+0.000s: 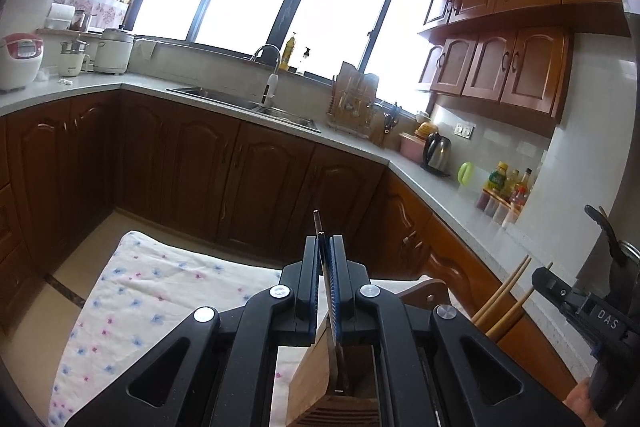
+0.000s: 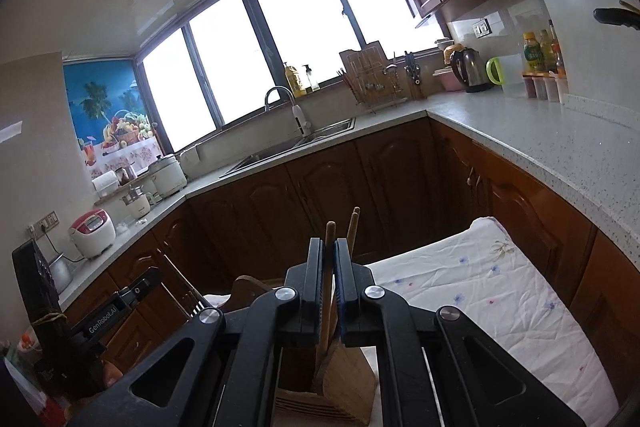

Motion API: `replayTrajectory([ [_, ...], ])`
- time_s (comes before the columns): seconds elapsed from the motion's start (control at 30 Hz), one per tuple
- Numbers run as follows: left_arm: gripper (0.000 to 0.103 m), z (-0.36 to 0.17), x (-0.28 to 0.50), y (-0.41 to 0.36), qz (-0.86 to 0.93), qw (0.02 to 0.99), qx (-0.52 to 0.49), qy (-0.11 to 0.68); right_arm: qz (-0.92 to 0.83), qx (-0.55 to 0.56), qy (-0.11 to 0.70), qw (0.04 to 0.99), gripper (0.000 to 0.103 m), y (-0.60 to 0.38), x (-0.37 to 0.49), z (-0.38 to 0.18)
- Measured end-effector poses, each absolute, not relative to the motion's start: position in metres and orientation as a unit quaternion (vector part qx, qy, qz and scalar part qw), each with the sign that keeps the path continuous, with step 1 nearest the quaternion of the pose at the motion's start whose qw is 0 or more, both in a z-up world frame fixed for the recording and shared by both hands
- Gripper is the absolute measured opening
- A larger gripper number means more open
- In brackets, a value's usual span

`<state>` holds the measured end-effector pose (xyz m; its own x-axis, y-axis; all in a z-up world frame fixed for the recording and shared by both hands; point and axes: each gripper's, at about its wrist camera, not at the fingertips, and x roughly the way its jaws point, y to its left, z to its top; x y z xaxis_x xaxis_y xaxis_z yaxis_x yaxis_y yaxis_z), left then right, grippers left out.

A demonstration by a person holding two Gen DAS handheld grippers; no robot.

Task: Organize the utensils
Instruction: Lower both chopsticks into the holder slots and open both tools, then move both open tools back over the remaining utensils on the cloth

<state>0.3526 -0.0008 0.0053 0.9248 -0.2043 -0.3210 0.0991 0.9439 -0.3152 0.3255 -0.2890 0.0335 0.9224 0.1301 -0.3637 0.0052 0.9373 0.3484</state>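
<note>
My left gripper (image 1: 325, 242) is shut on a thin dark utensil handle (image 1: 317, 223). The handle stands upright, and its lower end reaches into a slot of the wooden utensil holder (image 1: 310, 371) right under the jaws. My right gripper (image 2: 329, 243) is shut on a wooden utensil handle (image 2: 329, 233), whose lower end sits in the same holder (image 2: 352, 383). A second wooden stick (image 2: 353, 223) stands just behind the right finger. From the left wrist view, wooden sticks (image 1: 507, 290) rise from the holder's right side.
The holder stands on a table covered with a white floral cloth (image 1: 160, 287) (image 2: 480, 287). Brown cabinets (image 1: 240, 167) and a grey L-shaped counter (image 2: 540, 139) surround it, carrying a sink (image 1: 256, 105), a kettle (image 2: 470, 71), bottles (image 2: 538, 55) and rice cookers (image 1: 20, 59).
</note>
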Motion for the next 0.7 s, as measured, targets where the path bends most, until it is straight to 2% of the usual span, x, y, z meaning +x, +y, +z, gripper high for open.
replayTrajectory([
  [0.17, 0.004, 0.005, 0.356, 0.002, -0.083, 0.966, -0.156, 0.187, 0.041, 0.18, 0.2, 0.962, 0.01, -0.291, 0.328, 0.032],
  [0.23, 0.012, 0.007, 0.356, 0.003, -0.085, 0.965, -0.156, 0.193, 0.049, 0.189, 0.203, 0.96, 0.015, -0.293, 0.327, 0.032],
  [0.27, 0.025, 0.009, 0.355, 0.004, -0.084, 0.965, -0.156, 0.193, 0.054, 0.196, 0.201, 0.958, 0.032, -0.295, 0.326, 0.032],
  [0.3, 0.045, 0.011, 0.352, 0.006, -0.08, 0.965, -0.158, 0.191, 0.056, 0.201, 0.197, 0.958, 0.059, -0.297, 0.324, 0.032],
  [0.37, 0.06, 0.013, 0.344, 0.012, -0.077, 0.965, -0.17, 0.185, 0.059, 0.21, 0.181, 0.959, 0.082, -0.299, 0.316, 0.033],
  [0.43, 0.062, 0.017, 0.335, 0.016, -0.075, 0.966, -0.169, 0.182, 0.066, 0.217, 0.166, 0.96, 0.084, -0.3, 0.307, 0.036],
  [0.5, 0.069, 0.017, 0.326, 0.019, -0.072, 0.966, -0.165, 0.186, 0.068, 0.222, 0.163, 0.959, 0.098, -0.299, 0.302, 0.039],
  [0.53, 0.072, 0.017, 0.32, 0.021, -0.071, 0.966, -0.163, 0.187, 0.07, 0.224, 0.161, 0.959, 0.1, -0.299, 0.299, 0.04],
  [0.57, 0.076, 0.017, 0.314, 0.023, -0.067, 0.967, -0.159, 0.188, 0.07, 0.224, 0.159, 0.959, 0.101, -0.299, 0.295, 0.04],
  [0.7, 0.079, 0.015, 0.29, 0.025, -0.052, 0.969, -0.137, 0.201, 0.075, 0.219, 0.165, 0.959, 0.101, -0.294, 0.282, 0.041],
])
